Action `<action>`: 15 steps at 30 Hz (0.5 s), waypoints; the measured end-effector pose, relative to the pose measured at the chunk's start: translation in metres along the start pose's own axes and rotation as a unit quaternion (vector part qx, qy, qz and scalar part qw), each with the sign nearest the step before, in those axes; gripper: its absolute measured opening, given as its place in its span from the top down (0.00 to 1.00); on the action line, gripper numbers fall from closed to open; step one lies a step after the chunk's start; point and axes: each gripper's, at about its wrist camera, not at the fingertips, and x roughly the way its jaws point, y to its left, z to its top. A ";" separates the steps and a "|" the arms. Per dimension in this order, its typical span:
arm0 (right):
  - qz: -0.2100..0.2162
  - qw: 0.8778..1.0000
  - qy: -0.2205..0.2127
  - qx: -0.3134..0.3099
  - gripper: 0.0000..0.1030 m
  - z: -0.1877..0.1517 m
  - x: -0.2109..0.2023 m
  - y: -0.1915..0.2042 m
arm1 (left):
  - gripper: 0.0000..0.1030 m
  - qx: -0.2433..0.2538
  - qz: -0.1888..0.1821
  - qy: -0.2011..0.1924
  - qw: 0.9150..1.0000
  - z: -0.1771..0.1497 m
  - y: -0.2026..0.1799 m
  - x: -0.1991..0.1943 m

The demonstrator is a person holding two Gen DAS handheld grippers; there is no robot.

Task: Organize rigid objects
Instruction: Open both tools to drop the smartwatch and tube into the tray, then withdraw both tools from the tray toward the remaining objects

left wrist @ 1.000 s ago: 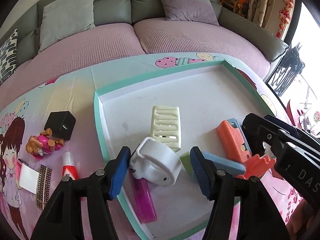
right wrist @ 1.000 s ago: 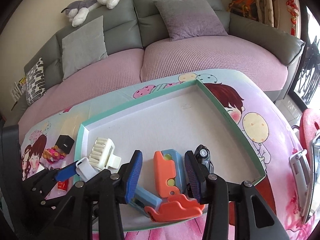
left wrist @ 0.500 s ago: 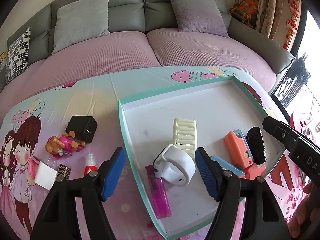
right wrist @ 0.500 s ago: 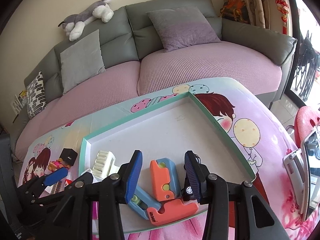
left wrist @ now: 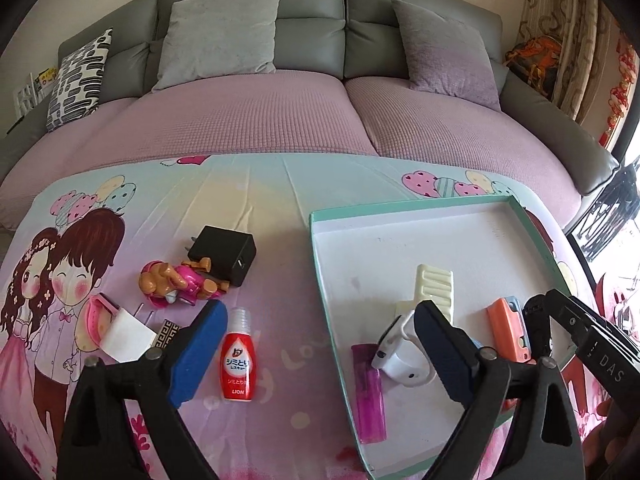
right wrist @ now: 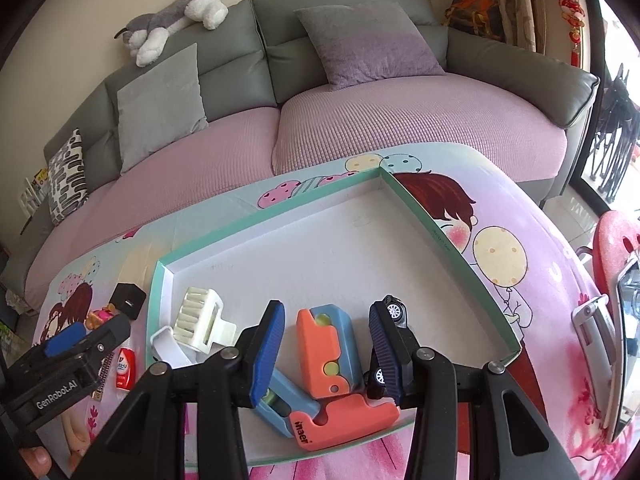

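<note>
- Tray [left wrist: 320,264] sits at 3 o'clock on table, collecting sorted items: comb [left wrist: 434,286], lighter [left wrist: 370,392], toy gun [right wrist: 328,364].
- Left gripper [left wrist: 316,354] wide open, empty, over red bottle [left wrist: 239,356], probably next.
- Right gripper [right wrist: 326,354] open, straddling toy gun, gripping nothing.

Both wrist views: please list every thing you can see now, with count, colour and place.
Shallow cardboard tray: 1, teal rim, white floor, on the table's right part.
Cream plastic hair claw: 1, in the tray.
White plastic ring-shaped holder: 1, in the tray, near edge.
Purple translucent lighter: 1, in the tray, left edge.
Orange-and-blue plastic toy gun: 1, in the tray.
Black toy car: 1, in the tray, beside the right tool's finger.
Red stain-remover bottle: 1, on the cloth.
Black charger cube: 1, on the cloth.
Pink figurine toy: 1, on the cloth.
White plug adapter: 1, on the cloth.
Left tool: open.
Right tool: open.
</note>
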 end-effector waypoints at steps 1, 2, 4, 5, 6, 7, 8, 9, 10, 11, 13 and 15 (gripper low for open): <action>-0.001 1.000 0.001 0.000 0.48 0.000 0.001 0.000 | 0.08 -0.004 0.001 0.000 1.000 0.000 0.002 0.000; 0.000 1.000 0.001 0.000 0.46 0.000 0.002 0.000 | 0.08 -0.010 0.003 -0.001 1.000 0.001 0.005 0.001; 0.001 1.000 0.002 0.001 0.45 -0.001 0.003 0.001 | 0.08 -0.019 0.007 -0.003 1.000 0.000 0.009 0.001; 0.001 1.000 0.002 0.000 0.42 -0.001 0.003 0.001 | 0.08 -0.022 0.010 -0.004 1.000 0.000 0.011 0.001; -0.001 1.000 0.001 0.000 0.36 -0.001 0.003 0.001 | 0.08 -0.025 0.015 -0.005 1.000 0.000 0.013 0.002; -0.003 1.000 0.001 0.000 0.32 -0.001 0.004 0.001 | 0.08 -0.028 0.019 -0.006 0.999 0.000 0.015 0.002; -0.005 1.000 0.001 0.000 0.26 -0.001 0.005 0.001 | 0.08 -0.030 0.021 -0.005 0.999 -0.001 0.017 0.002; -0.006 1.000 0.001 0.001 0.19 -0.001 0.006 0.000 | 0.08 -0.032 0.023 -0.006 0.999 -0.001 0.019 0.003; -0.007 1.000 0.001 0.001 0.16 -0.001 0.007 -0.001 | 0.08 -0.035 0.025 -0.009 0.999 -0.001 0.020 0.003; -0.008 1.000 0.001 0.002 0.09 -0.001 0.008 -0.001 | 0.07 -0.038 0.027 -0.010 0.999 -0.001 0.022 0.002; -0.008 1.000 -0.001 0.001 0.00 -0.001 0.008 -0.001 | 0.07 -0.044 0.030 -0.017 0.998 -0.001 0.025 0.002; -0.006 1.000 -0.002 0.002 0.00 -0.002 0.009 -0.001 | 0.04 -0.050 0.037 -0.025 0.998 -0.002 0.028 0.002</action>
